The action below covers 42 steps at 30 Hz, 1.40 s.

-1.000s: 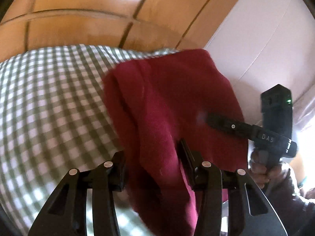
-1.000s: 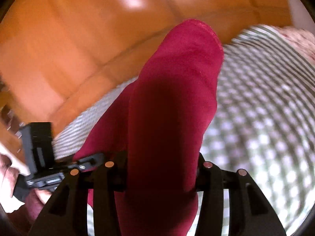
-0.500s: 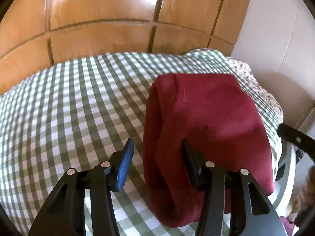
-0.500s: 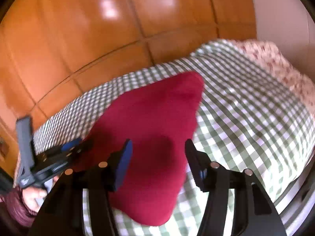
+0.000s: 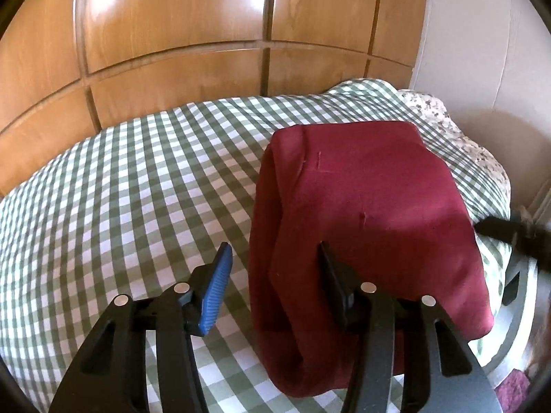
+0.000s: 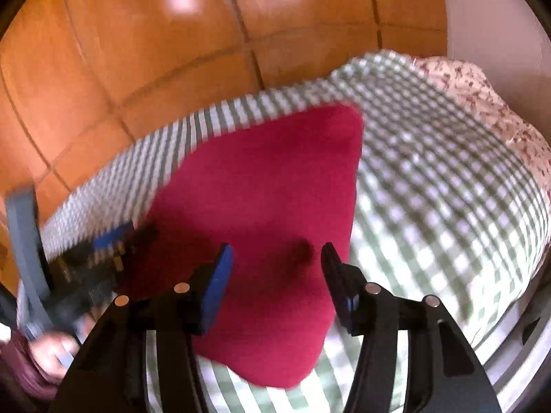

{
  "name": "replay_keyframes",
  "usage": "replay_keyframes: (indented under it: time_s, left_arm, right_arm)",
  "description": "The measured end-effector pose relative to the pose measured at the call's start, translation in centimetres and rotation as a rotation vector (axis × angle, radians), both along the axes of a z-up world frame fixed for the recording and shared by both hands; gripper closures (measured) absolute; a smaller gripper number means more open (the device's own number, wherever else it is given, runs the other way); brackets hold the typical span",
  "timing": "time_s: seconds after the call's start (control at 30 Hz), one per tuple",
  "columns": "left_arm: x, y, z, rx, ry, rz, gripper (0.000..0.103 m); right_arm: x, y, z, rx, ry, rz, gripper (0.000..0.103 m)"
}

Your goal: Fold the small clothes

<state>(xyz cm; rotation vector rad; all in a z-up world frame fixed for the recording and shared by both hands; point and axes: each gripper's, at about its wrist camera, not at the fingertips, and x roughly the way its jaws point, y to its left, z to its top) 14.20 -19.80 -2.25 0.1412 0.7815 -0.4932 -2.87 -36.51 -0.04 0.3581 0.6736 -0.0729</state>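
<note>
Folded red garment [image 5: 365, 206] lies flat on the green-and-white checked bedcover [image 5: 137, 189], near the edge closest to me, with wooden panelling [image 5: 172, 34] behind the bed. My left gripper [image 5: 272, 268] hangs over the cloth's left fold with its fingers spread and pinching nothing; the blue pad [image 5: 215, 296] stands clear of the fabric. My right gripper [image 6: 275, 268] hovers over the near end of the garment, fingers likewise apart and empty. A flowered pillow [image 6: 482, 103] sits at the far corner.
</note>
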Motion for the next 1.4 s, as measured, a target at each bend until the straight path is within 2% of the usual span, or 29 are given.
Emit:
replay_keyframes:
  time_s: [0.1,0.13,0.2,0.37,0.5,0.6,0.73,0.8,0.9,1.0,1.2,1.4]
  left_arm:
    - [0.0,0.1,-0.1,-0.012,0.009,0.009,0.051]
    - [0.1,0.2,-0.1,-0.013,0.01,0.017,0.046]
    - [0.2,0.3,-0.2,-0.017,0.007,0.025,0.044]
    - [0.4,0.3,-0.4,-0.026,0.012,0.016,0.044]
    - [0.6,0.3,-0.6,-0.039,0.023,0.01,0.044]
    - [0.8,0.2,-0.7,-0.042,0.026,0.008,0.044]
    - [0.8,0.4,-0.6,-0.049,0.033,0.014,0.044]
    - [0.6,0.5,-0.4,-0.045,0.027,0.017,0.044]
    - [0.1,0.8,-0.1,-0.044,0.013,0.049,0.031]
    - [-0.3,1.3,0.3,-0.05,0.014,0.061,0.03]
    - [-1.7,2.1,1.0,-0.044,-0.007,0.077,0.03]
    - [-3.3,2.9,1.6,-0.049,-0.012,0.096,0.03]
  right_arm:
    - [2.4,-0.6,1.3,0.001,0.005,-0.035,0.049]
    - [3.3,-0.8,1.5,-0.003,0.01,-0.04,0.049]
    - [5.6,-1.2,1.5,-0.004,0.04,-0.054,0.049]
    - [10.5,-2.2,-0.3,-0.031,0.132,-0.059,0.048]
    - [12.6,-2.6,-2.5,-0.051,0.193,-0.066,0.048]
    - [13.2,-2.6,-3.3,-0.064,0.201,-0.073,0.048]
    - [11.9,-2.7,-2.5,-0.046,0.149,-0.076,0.045]
    - [10.7,-2.3,-1.4,-0.04,0.11,-0.08,0.038]
    - [8.6,-1.6,-0.2,-0.048,0.052,-0.092,0.031]
    - [5.7,-0.7,0.6,-0.053,0.017,-0.097,0.029]
    - [1.0,1.0,0.2,-0.083,0.02,-0.104,0.028]
    - [-2.1,3.0,-1.0,-0.102,0.036,-0.121,0.028]
